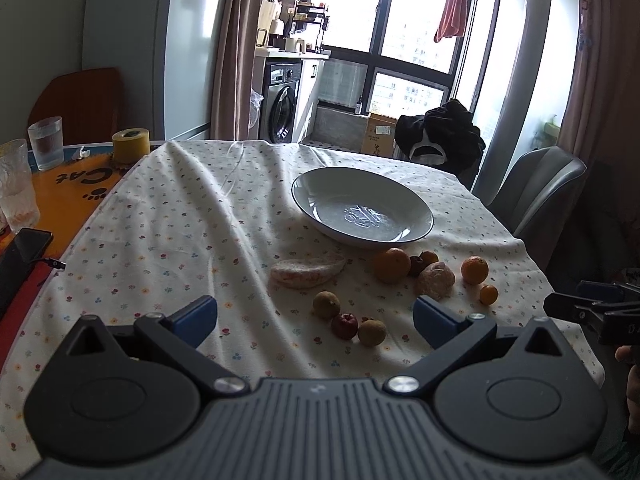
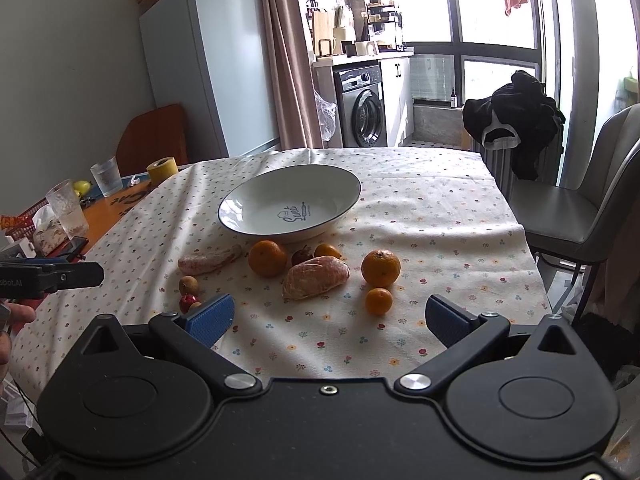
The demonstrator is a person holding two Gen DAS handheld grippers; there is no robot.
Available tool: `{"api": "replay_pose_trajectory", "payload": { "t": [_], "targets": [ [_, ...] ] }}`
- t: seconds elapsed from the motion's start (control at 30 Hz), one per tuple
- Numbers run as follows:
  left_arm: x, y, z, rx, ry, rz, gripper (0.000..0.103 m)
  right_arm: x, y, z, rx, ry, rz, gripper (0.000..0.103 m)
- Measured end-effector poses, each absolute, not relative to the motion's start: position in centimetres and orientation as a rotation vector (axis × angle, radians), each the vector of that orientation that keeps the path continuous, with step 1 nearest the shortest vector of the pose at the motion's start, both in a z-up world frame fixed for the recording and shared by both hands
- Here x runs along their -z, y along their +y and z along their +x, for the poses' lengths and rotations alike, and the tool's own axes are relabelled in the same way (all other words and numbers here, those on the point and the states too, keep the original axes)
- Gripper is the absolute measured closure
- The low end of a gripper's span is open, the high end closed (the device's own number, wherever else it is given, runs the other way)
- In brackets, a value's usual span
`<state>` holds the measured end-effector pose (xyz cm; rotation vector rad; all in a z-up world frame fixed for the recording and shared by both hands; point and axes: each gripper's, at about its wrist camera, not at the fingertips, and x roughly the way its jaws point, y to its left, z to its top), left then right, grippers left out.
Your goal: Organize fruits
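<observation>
Nothing is in the white bowl [image 2: 240, 216] yet, so every risk here belongs to the first pick. The bowl sits on a loose, wrinkled floral tablecloth [image 2: 420, 216], and a gripper dragging across that cloth could pull the bowl and scatter the fruit lying just in front of it.

The largest pieces are the likeliest to suffer. The peeled citrus [image 2: 316, 278], directly in front of the bowl, looks soft and film-wrapped; a hard squeeze would probably crush it or let it slide. The long wrapped segment [image 2: 210, 260], in front of the bowl toward its left, is thin and may bend or droop if gripped at one end.

Next, the round ones. The orange [image 2: 267, 258] almost touches the bowl's near rim, with a dark fruit [image 2: 301, 257] and a small orange fruit [image 2: 328, 250] crowded beside it, so closing there could knock a neighbour rolling. The orange [image 2: 381, 267] off to the bowl's right front, and the small orange [image 2: 378, 301] nearer still, stand free but could roll toward the table edge.

The smallest (two brown fruits [image 1: 326, 304] [image 1: 372, 332] and a red one [image 1: 345, 325], farthest in front of the bowl) may slip between wide pads.

Both the left gripper [image 1: 316, 314] and right gripper [image 2: 330, 316] hover with jaws wide apart, holding nothing.
</observation>
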<state>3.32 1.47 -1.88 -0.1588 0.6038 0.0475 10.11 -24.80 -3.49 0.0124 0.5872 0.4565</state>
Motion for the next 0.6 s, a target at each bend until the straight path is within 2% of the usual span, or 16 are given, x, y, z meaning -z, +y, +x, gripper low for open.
{"api": "replay_pose_trajectory", "payload": {
  "t": [0.6],
  "targets": [
    [5.0, 0.5, 6.3, -0.044, 0.645, -0.162, 0.001, 6.2, -25.5, 12.6, -0.472, 0.627, 0.068, 0.000]
  ]
}}
